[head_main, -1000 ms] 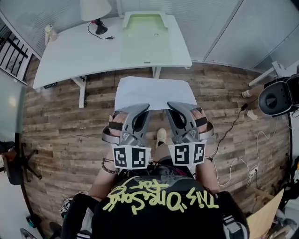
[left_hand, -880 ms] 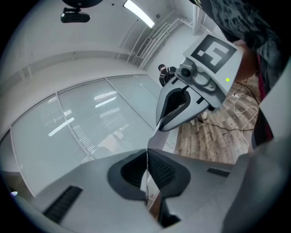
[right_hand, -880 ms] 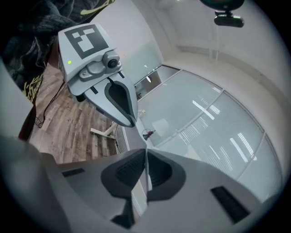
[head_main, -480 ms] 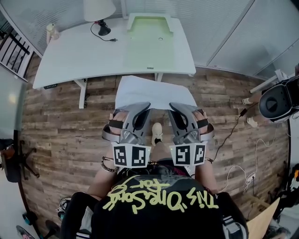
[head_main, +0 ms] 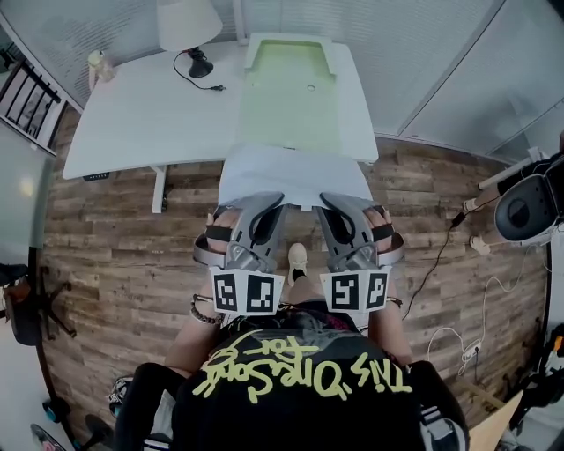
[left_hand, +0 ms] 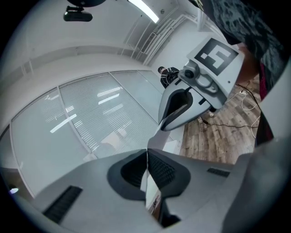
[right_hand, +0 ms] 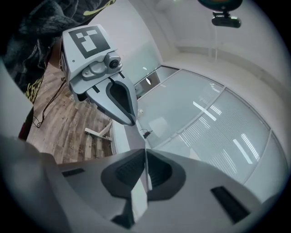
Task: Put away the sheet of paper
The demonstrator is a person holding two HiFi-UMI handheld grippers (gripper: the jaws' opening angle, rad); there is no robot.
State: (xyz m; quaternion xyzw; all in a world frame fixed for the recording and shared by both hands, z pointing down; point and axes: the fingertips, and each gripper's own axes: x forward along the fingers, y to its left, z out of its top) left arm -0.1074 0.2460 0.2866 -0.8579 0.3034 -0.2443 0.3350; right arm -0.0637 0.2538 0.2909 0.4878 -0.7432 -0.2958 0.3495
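I hold a white sheet of paper (head_main: pixel 291 174) flat in front of the person, one near corner in each gripper. My left gripper (head_main: pixel 269 201) is shut on its near left edge, and my right gripper (head_main: pixel 333 201) on its near right edge. The sheet's far edge reaches the front edge of the white desk (head_main: pixel 150 114), just before a pale green tray (head_main: pixel 291 88). In the left gripper view the paper's edge (left_hand: pixel 152 200) shows pinched between the shut jaws. The right gripper view shows the paper strip (right_hand: pixel 138 198) clamped the same way.
A lamp (head_main: pixel 188 26) with a black cord and a small bottle (head_main: pixel 97 63) stand at the desk's back left. A black office chair (head_main: pixel 529 207) and loose cables (head_main: pixel 441 255) lie on the wooden floor to the right. Glass partition walls stand behind the desk.
The person has stepped toward the desk with the sheet. The sheet's far edge, earlier over the floor short of the desk, now meets the desk's front edge. Both grips are unchanged.
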